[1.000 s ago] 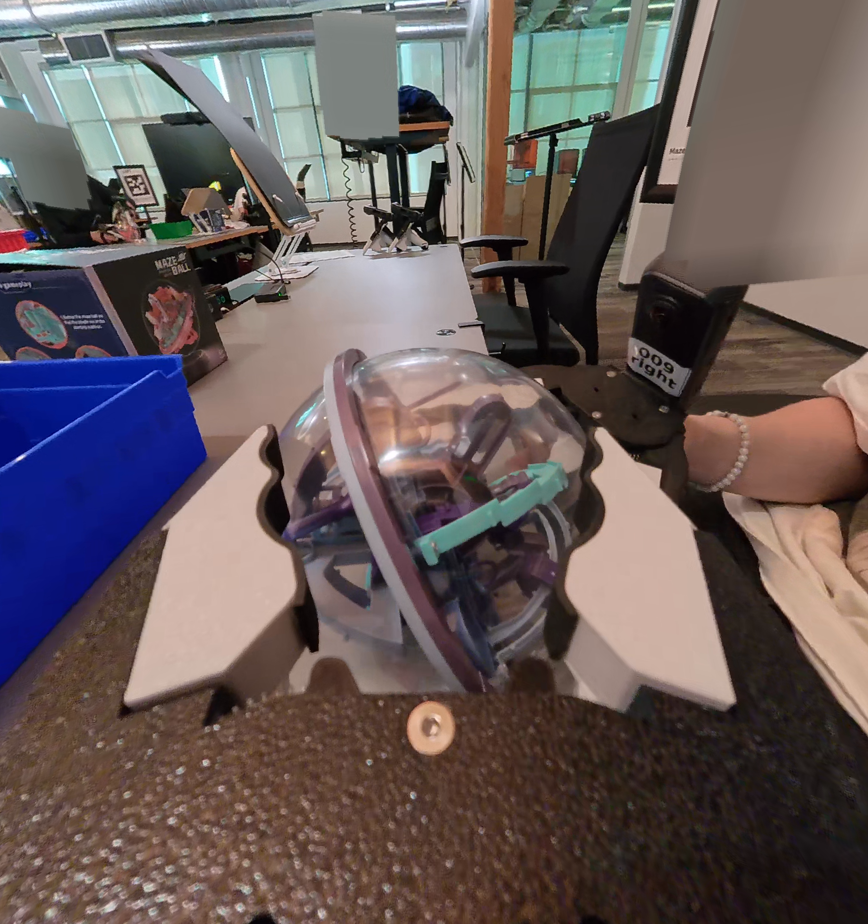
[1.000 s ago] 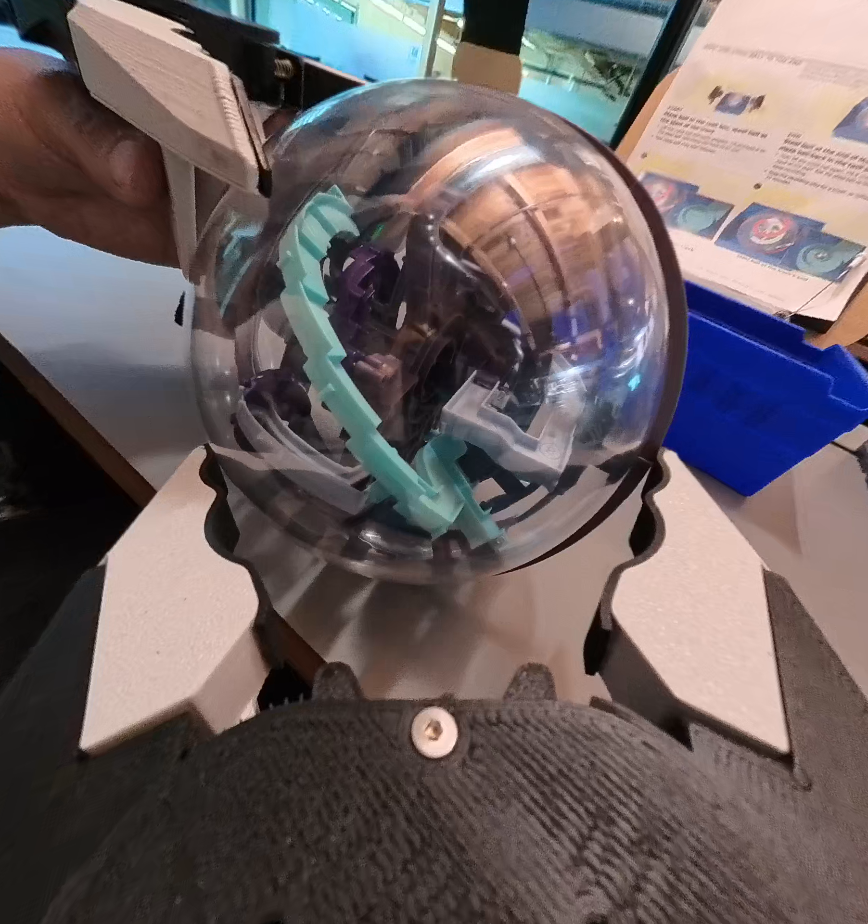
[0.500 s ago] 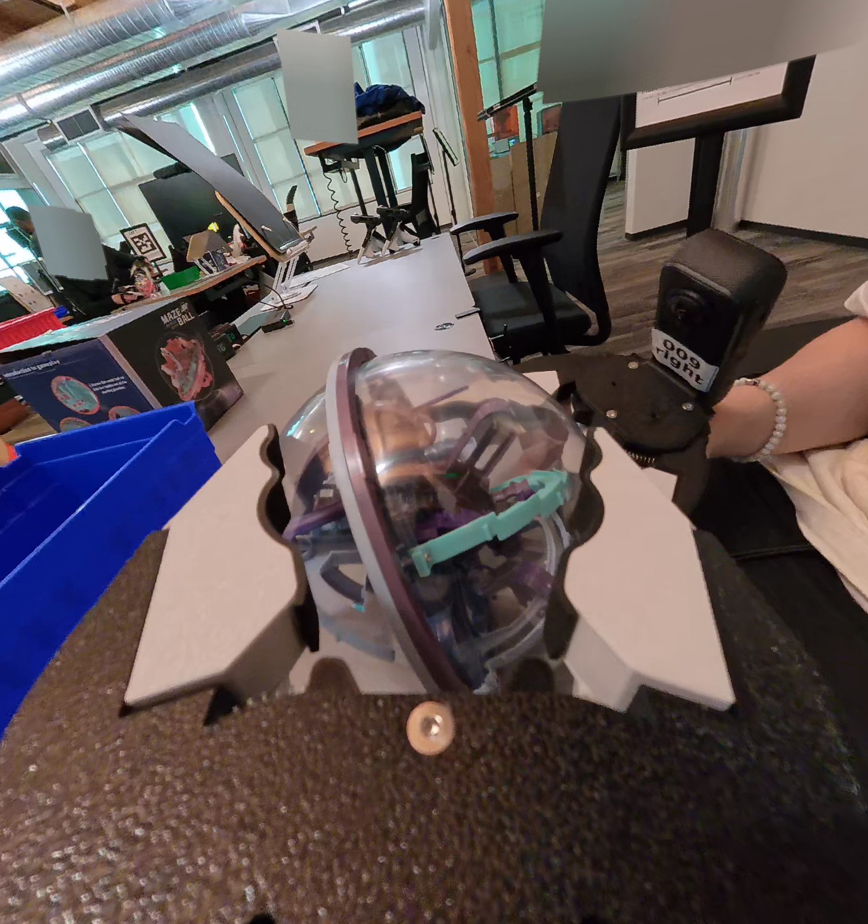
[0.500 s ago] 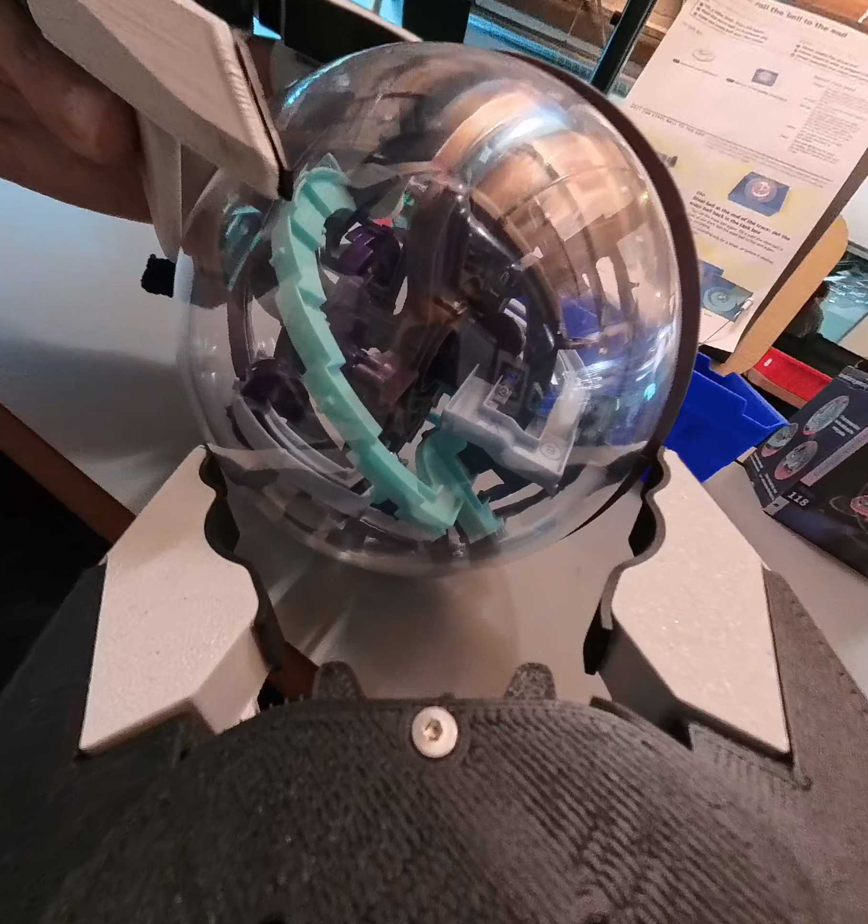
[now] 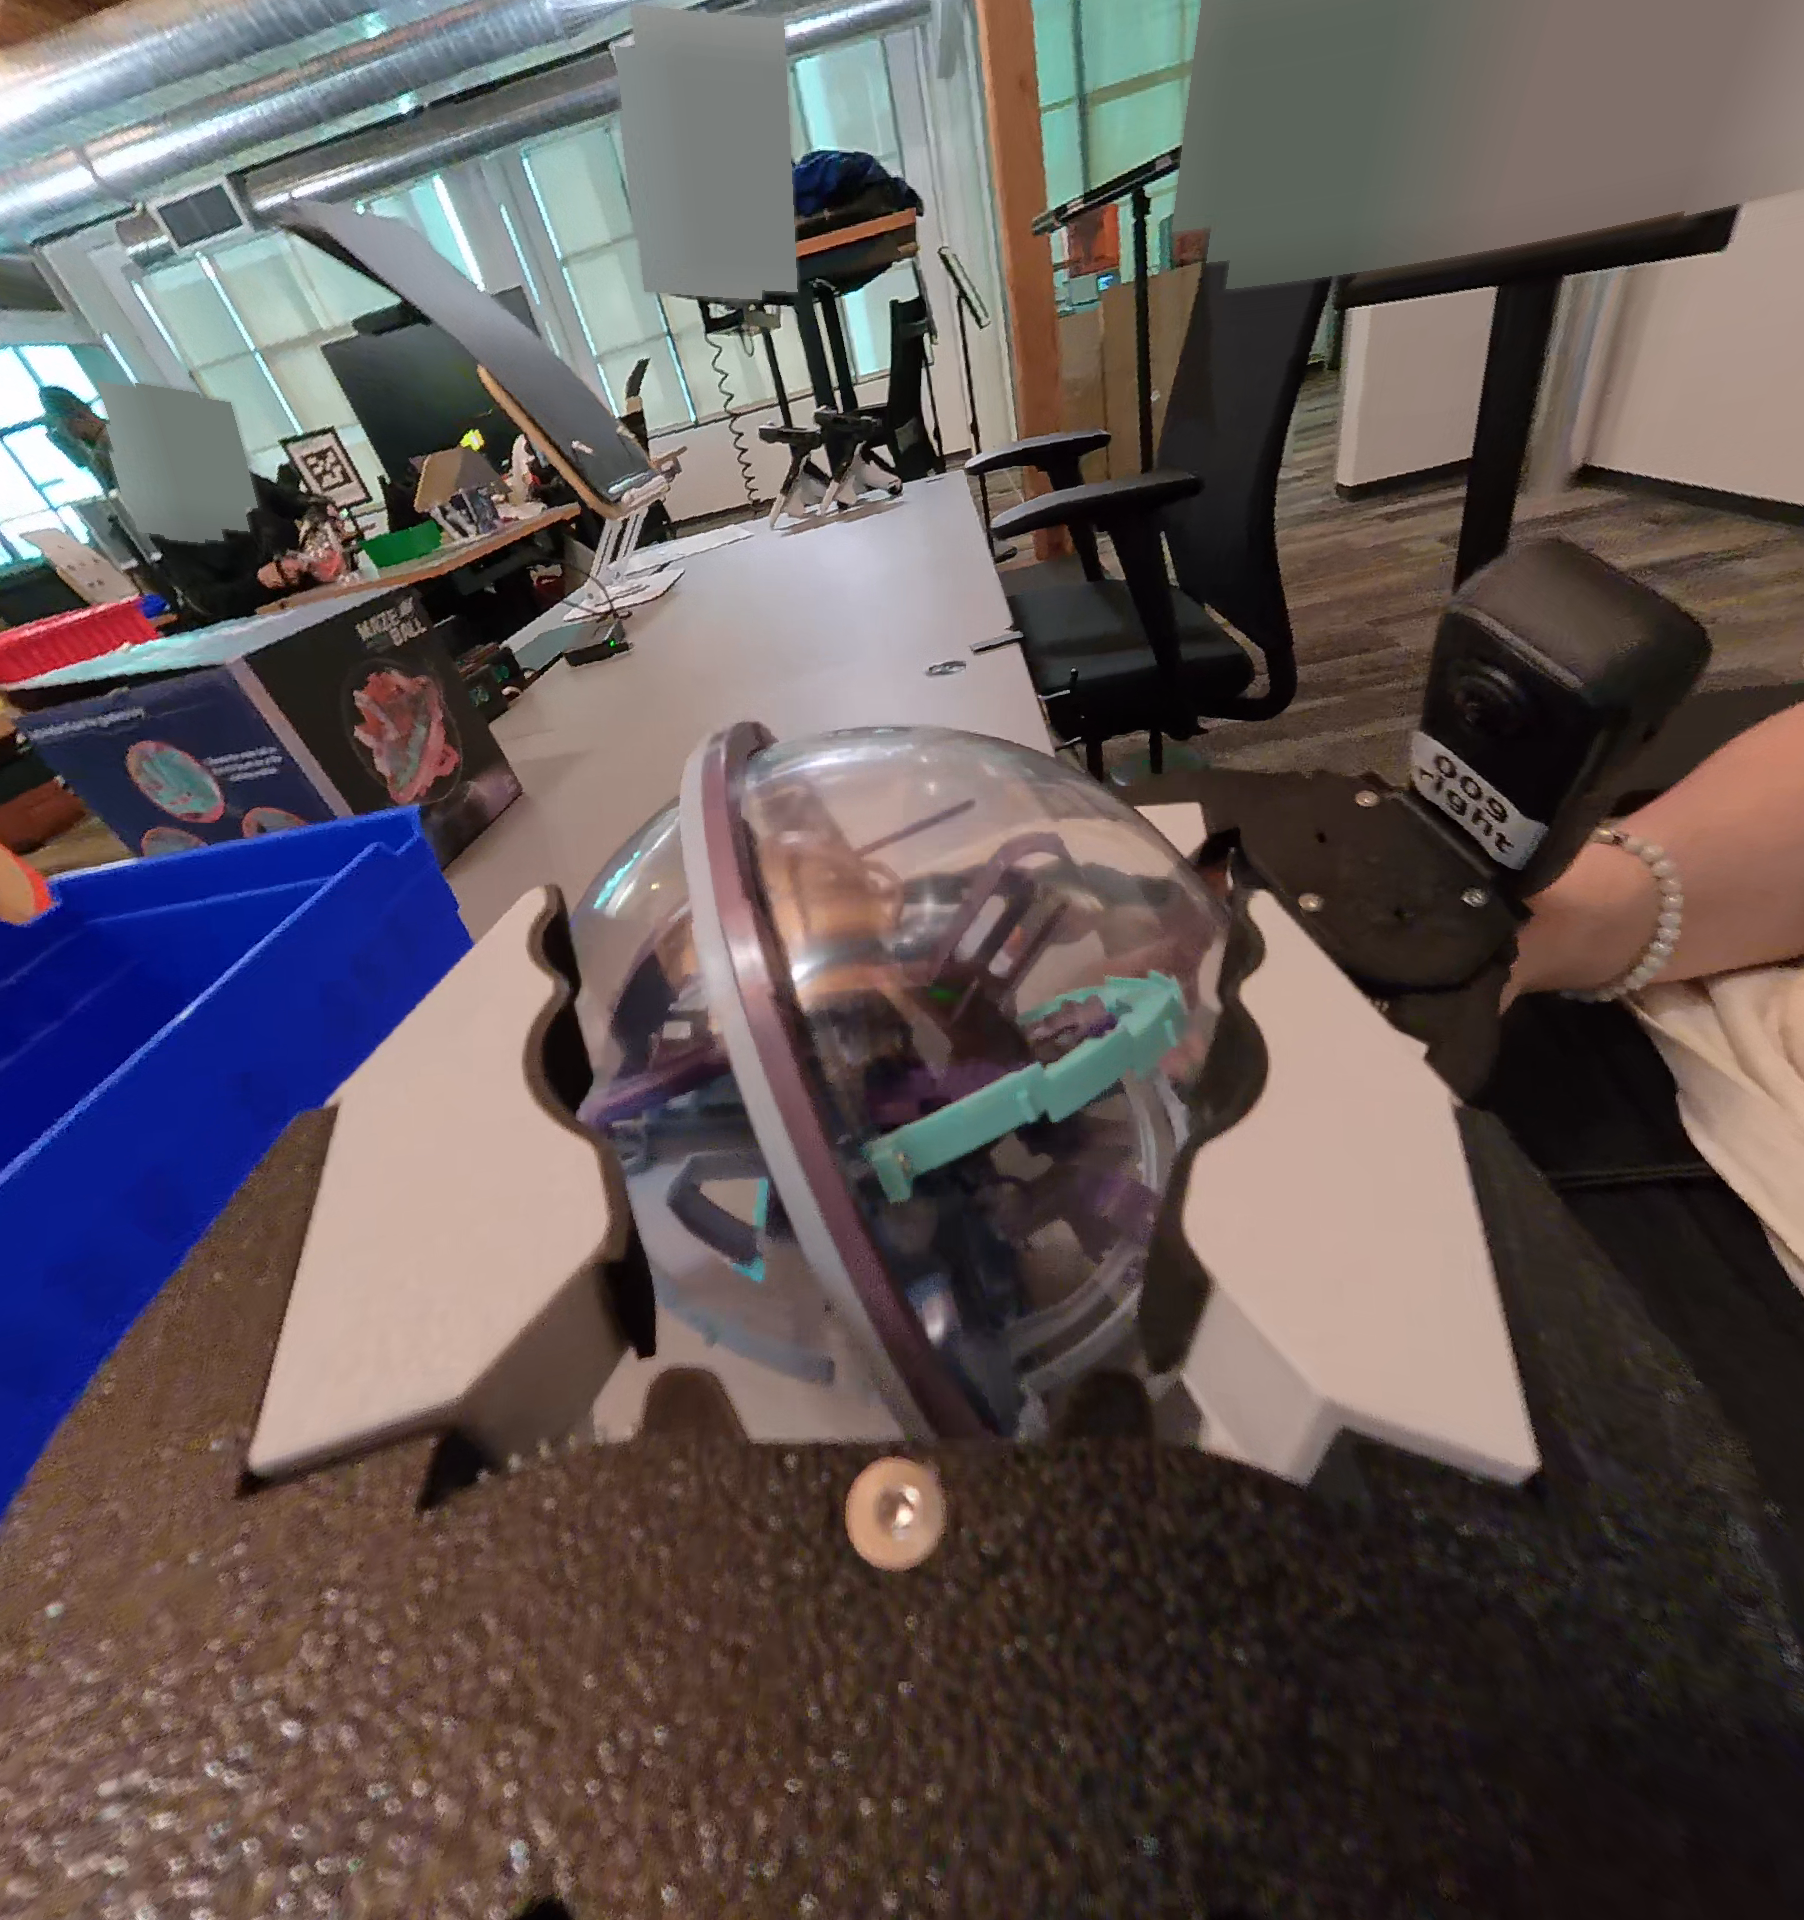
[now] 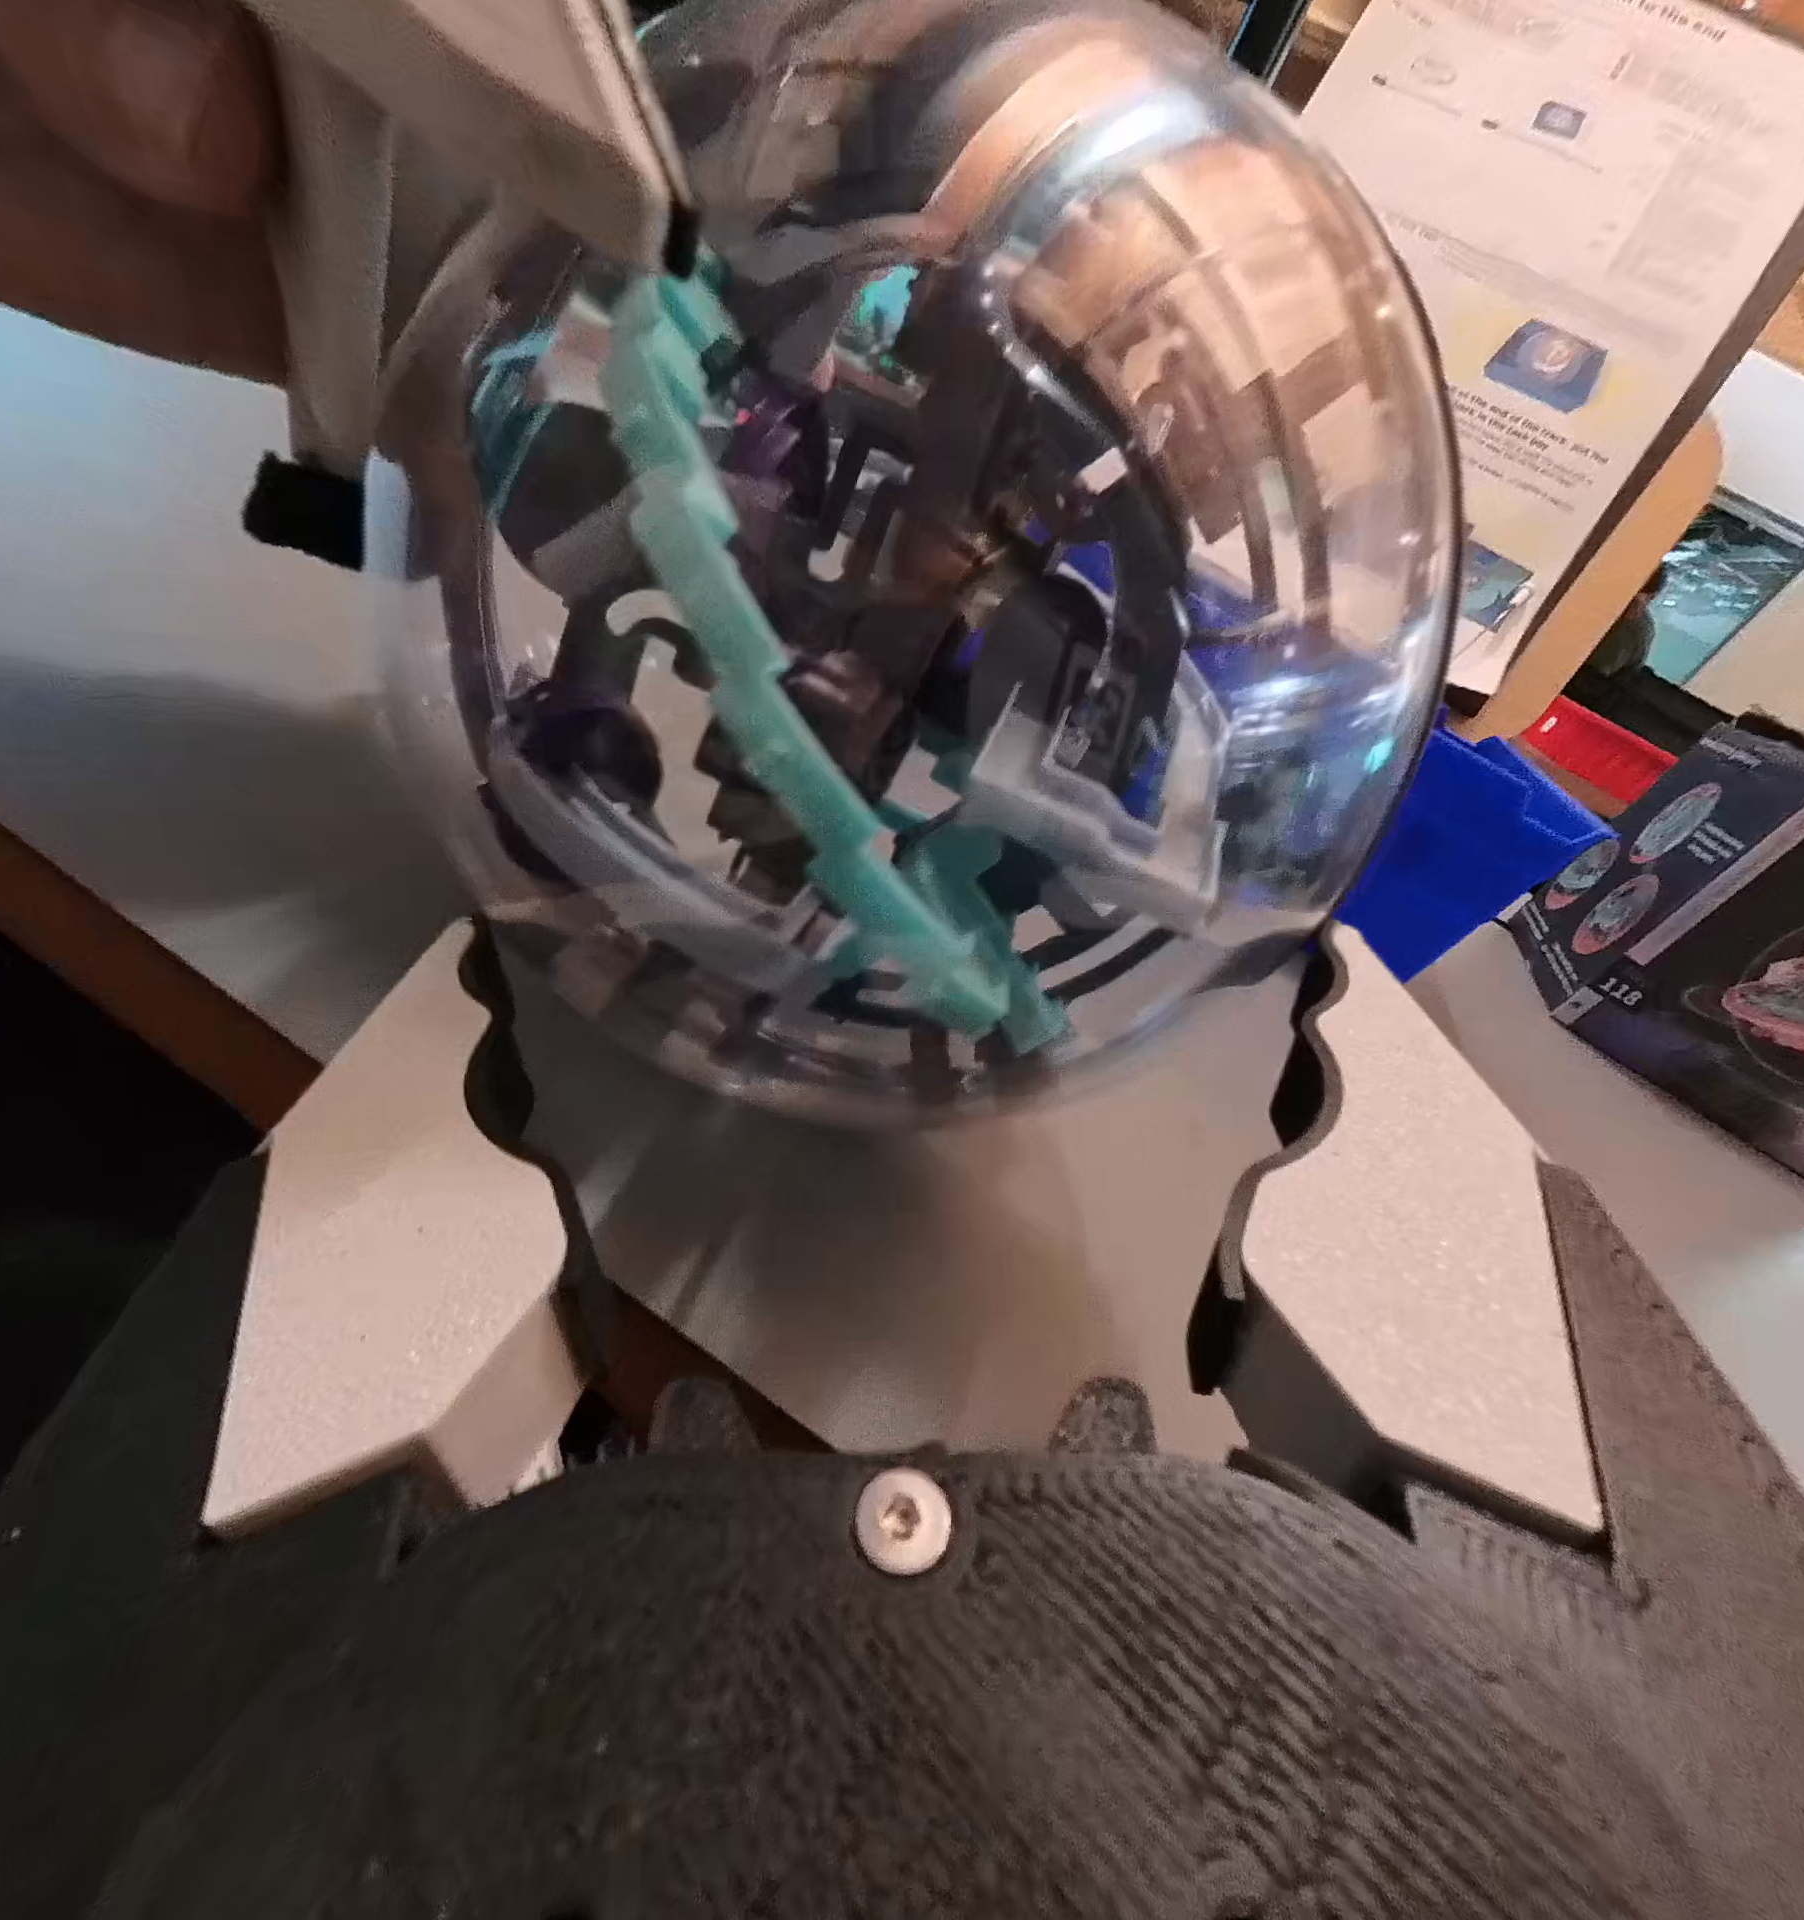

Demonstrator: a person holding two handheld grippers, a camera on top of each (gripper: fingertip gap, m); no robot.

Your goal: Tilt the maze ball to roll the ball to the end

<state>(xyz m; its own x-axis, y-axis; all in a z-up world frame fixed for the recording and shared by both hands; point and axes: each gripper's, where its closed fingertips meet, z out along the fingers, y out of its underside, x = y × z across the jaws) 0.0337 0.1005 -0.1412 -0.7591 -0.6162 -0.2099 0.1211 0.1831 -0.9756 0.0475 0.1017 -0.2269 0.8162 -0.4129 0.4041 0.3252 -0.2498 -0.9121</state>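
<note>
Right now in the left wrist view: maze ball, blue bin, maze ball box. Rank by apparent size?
1. blue bin, cut off by the frame edge
2. maze ball, close to the lens, so near the bin; order with the bin unsure
3. maze ball box, farther back, clearly smallest

The maze ball (image 6: 939,582) is motion-blurred, its inner rolling ball indiscernible among the tracks.
</note>
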